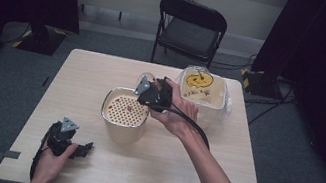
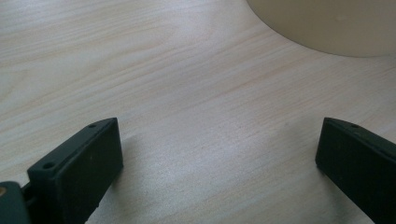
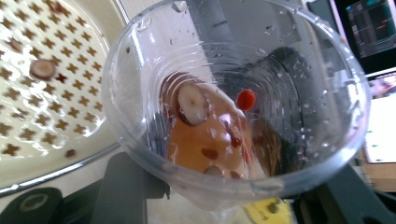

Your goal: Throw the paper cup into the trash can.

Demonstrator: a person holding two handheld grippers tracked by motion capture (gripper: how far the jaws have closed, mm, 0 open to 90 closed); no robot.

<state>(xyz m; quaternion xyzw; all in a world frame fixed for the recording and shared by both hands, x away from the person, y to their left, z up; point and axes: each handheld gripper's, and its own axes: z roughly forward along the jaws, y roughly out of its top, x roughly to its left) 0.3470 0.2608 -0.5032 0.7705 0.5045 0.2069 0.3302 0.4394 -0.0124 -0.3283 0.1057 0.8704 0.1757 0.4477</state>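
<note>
Clear cup [image 3: 233,93] beside perforated strainer [image 3: 42,93]

A: Each hand-held gripper is black; the left hand-held gripper [image 1: 85,149] carries a grey three-cornered plate on top.

B: The right hand-held gripper [image 1: 144,87] has one too, plus a black cable. Blocky black jaws with small screw holes. Both forearms are bare, no sleeves.

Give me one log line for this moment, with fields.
right gripper: shut on plastic cup | cup: tilted beside strainer bin | left gripper: open, on table
</note>
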